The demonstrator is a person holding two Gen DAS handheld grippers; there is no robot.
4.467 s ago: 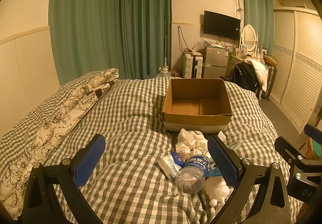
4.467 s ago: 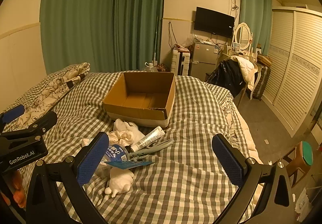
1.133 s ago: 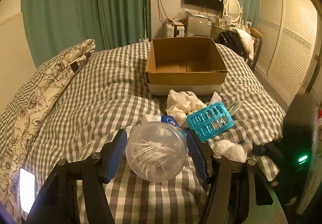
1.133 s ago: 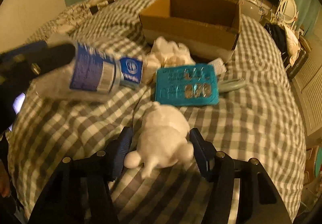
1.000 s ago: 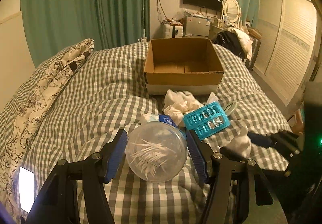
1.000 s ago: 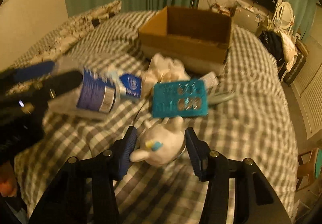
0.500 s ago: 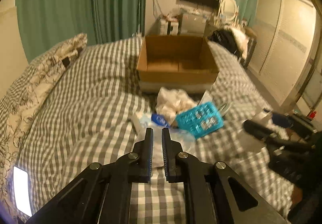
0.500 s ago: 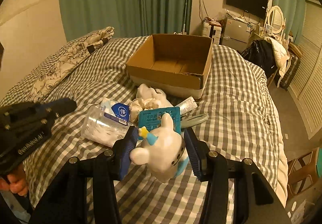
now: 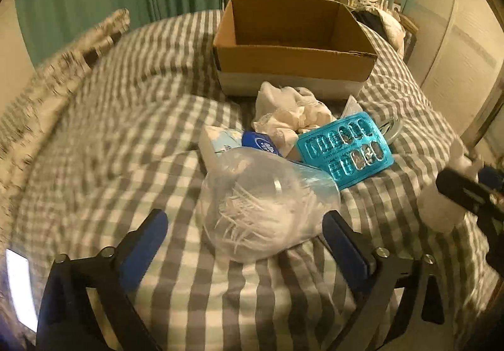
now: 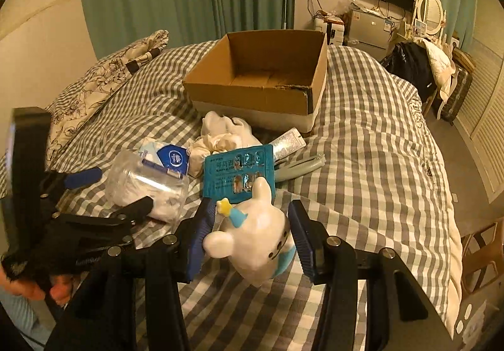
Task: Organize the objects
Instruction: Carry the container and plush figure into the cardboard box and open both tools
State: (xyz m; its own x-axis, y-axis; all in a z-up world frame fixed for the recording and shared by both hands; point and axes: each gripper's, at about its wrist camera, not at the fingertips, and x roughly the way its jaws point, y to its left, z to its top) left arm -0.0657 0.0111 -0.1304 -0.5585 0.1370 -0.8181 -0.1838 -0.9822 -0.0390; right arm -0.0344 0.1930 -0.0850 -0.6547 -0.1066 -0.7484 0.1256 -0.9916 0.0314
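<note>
My right gripper (image 10: 250,244) is shut on a white bear figurine (image 10: 252,240) with a yellow star and holds it above the checked bed. My left gripper (image 9: 245,244) is open, its fingers either side of a clear tub of cotton swabs (image 9: 267,209) that lies on its side on the bed; the tub also shows in the right wrist view (image 10: 145,187). An open, empty cardboard box (image 9: 293,42) (image 10: 261,77) stands beyond the pile. A teal blister pack (image 9: 346,149) (image 10: 239,171), white cloth (image 9: 289,117) and a tissue pack (image 9: 226,143) lie between.
A cream tube (image 10: 288,140) and grey clip tool (image 10: 299,163) lie right of the blister pack. A floral pillow (image 10: 104,80) is at the left. The bed edge drops off at the right toward a wooden stool (image 10: 482,253) and wardrobe.
My left gripper, shut on the swab tub a second ago, lost it, closed empty, and now stands open around the tub lying on the bed. My right gripper lifted the bear figurine.
</note>
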